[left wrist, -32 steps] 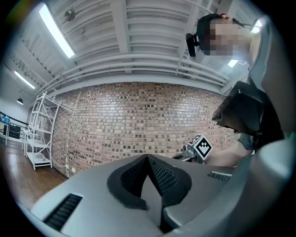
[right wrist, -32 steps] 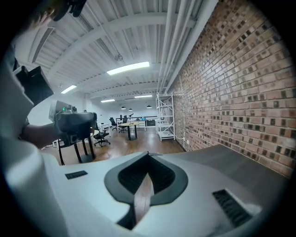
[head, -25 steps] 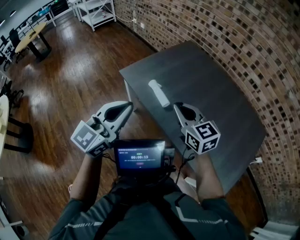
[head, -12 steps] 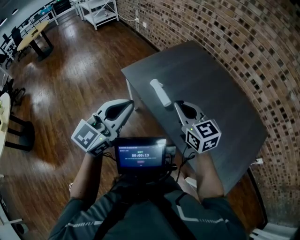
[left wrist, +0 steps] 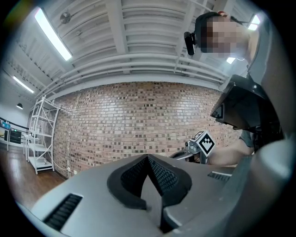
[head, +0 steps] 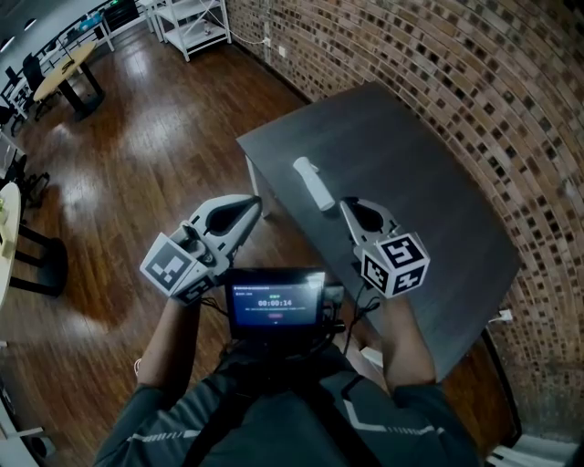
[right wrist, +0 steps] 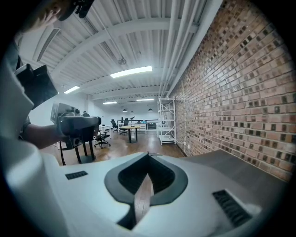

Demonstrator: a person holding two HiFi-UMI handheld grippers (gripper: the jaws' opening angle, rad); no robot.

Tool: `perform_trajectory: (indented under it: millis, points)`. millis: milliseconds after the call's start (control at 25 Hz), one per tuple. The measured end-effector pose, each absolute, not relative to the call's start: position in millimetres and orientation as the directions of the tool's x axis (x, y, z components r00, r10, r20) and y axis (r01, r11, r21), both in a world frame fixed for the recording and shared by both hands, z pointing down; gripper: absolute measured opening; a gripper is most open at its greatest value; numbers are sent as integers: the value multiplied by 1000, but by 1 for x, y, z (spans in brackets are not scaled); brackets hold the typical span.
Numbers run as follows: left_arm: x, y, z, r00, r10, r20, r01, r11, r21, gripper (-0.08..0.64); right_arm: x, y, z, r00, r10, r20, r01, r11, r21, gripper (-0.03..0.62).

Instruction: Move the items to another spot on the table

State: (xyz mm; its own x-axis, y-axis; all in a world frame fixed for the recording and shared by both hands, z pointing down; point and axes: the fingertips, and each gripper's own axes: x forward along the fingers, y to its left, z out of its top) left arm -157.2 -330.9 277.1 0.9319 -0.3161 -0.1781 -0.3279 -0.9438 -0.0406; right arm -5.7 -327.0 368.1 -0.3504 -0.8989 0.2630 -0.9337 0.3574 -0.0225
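Note:
A long white item (head: 312, 182) lies alone on the dark grey table (head: 411, 164), near its left edge. My right gripper (head: 345, 206) hovers just this side of the item's near end, shut with nothing in it; in its own view the right gripper (right wrist: 148, 155) has its jaws meeting at the tip. My left gripper (head: 255, 204) hangs over the wooden floor, left of the table's edge. In its own view the left gripper (left wrist: 148, 157) is also shut and empty. Neither gripper view shows the white item.
A brick wall (head: 474, 82) runs along the table's far side. Wooden floor (head: 137, 164) lies to the left, with a white shelf rack (head: 187, 23) and an office table (head: 64, 68) far off. A small screen (head: 274, 303) sits at the person's chest.

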Motion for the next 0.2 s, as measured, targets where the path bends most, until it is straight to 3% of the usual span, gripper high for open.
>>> perform_trajectory:
  millis: [200]
  points:
    - [-155,-327,275,937,-296,-184,-308,-950,-45,2,-5,-328,368,-349,-898,269,-934,357,-18,2]
